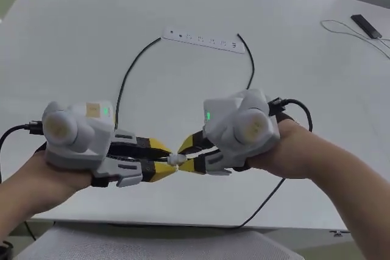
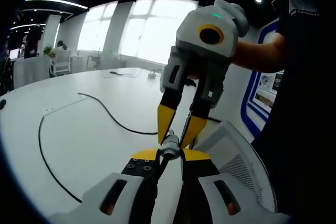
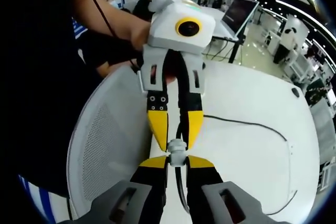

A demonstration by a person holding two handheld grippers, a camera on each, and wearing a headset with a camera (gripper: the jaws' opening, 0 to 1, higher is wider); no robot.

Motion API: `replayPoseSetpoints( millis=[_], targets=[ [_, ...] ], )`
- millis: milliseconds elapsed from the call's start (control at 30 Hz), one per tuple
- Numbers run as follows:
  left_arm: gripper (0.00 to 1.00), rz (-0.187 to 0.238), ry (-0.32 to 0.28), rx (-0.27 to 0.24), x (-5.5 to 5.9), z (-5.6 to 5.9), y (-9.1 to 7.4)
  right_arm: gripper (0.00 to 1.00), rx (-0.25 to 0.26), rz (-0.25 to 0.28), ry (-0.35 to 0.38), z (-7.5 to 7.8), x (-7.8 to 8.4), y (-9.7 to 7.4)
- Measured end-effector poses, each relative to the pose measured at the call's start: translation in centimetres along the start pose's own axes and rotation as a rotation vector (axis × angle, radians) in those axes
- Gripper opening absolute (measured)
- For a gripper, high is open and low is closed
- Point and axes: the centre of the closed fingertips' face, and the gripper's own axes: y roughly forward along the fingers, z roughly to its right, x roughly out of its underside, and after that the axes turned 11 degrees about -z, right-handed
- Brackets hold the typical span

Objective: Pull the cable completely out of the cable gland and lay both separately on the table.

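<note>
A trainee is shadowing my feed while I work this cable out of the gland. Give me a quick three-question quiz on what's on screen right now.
1. True or false: the cable gland is lying on the table.
2. Multiple choice: what lies on the table beyond the tongs? A. a white power strip B. a red toolbox C. a coil of rope
3. Fill in: in the right gripper view, the black cable runs from the gland back between the jaws of the ___ tongs.

Key
1. False. It is held in the air where the left tongs and right tongs meet tip to tip.
2. A
3. right
</note>
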Motion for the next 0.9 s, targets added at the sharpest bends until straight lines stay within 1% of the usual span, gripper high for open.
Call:
replayPoseSetpoints(
  millis=[67, 167, 233, 267, 367, 467, 633, 700, 767, 833, 867, 900],
  targets=[
    [0.16, 0.002, -0.011, 0.004, 0.0, 0.0, 0.0, 0.07, 0.008, 0.000, -0.017, 0.0, 0.0, 0.0],
    [0.16, 0.003, -0.017, 0.007, 0.0, -0.1, 0.1, 0.08, 0.013, 0.006, -0.022, 0.0, 0.1, 0.0],
    [0.16, 0.000, -0.016, 0.012, 0.1, 0.1, 0.1, 0.08, 0.009, 0.014, -0.016, -0.1, 0.2, 0.0],
    [0.16, -0.007, -0.025, 0.018, 0.1, 0.1, 0.2, 0.08, 0.009, 0.016, -0.017, -0.2, 0.2, 0.0],
    [0.15, -0.015, -0.029, 0.015, 0.1, 0.1, 0.3, 0.08, 0.015, 0.028, -0.025, -0.2, 0.3, 0.0],
    [0.15, -0.018, -0.028, 0.008, 0.0, 0.1, 0.3, 0.08, 0.027, 0.042, -0.032, -0.1, 0.4, -0.1],
    [0.15, -0.032, -0.037, 0.014, -0.1, 0.1, 0.3, 0.09, 0.019, 0.081, -0.016, 0.0, 0.4, -0.3],
    [0.15, -0.037, -0.038, 0.018, -0.2, 0.2, 0.3, 0.09, 0.004, 0.103, 0.012, 0.0, 0.3, -0.5],
    [0.15, -0.040, -0.030, 0.018, -0.5, 0.4, 0.3, 0.09, -0.022, 0.140, 0.047, 0.0, 0.2, -0.8],
    [0.15, -0.044, -0.020, 0.018, -0.7, 0.6, 0.3, 0.10, -0.086, 0.187, 0.124, -0.3, 0.1, -1.1],
    [0.15, -0.046, -0.019, 0.018, -0.7, 0.6, 0.3, 0.12, -0.128, 0.209, 0.160, -0.5, 0.2, -1.4],
    [0.15, -0.047, -0.009, 0.016, -0.7, 0.7, 0.4, 0.13, -0.137, 0.217, 0.168, -0.5, 0.2, -1.5]
  ],
)
